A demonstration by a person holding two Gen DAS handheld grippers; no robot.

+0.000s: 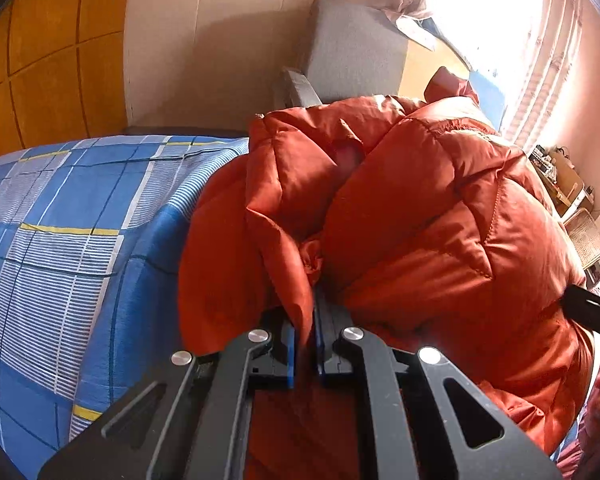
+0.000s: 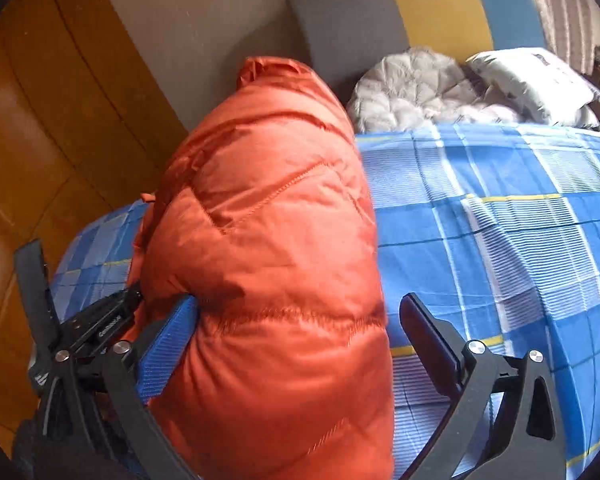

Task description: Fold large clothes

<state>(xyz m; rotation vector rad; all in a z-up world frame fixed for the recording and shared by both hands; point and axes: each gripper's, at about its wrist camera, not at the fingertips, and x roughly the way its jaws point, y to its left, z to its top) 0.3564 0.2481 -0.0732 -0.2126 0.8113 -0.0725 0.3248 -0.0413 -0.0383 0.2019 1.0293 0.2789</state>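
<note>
Pinching a fold of orange puffer jacket [image 1: 420, 208] in left gripper [image 1: 306, 344], heaped on plaid bed [image 1: 60, 220]; hem cut off below. From right wrist: right gripper [image 2: 300, 336] spread wide around jacket; white jacket [image 2: 412, 88] beyond, partly hidden.

The puffy orange jacket [image 2: 276, 240] is bulging up in the middle of the bed [image 2: 500, 240], blocking the way across. Bare checked sheet is lying open on both sides; a white jacket [image 2: 412, 88] and pillow [image 2: 532, 80] are crowding the headboard [image 2: 352, 24].
</note>
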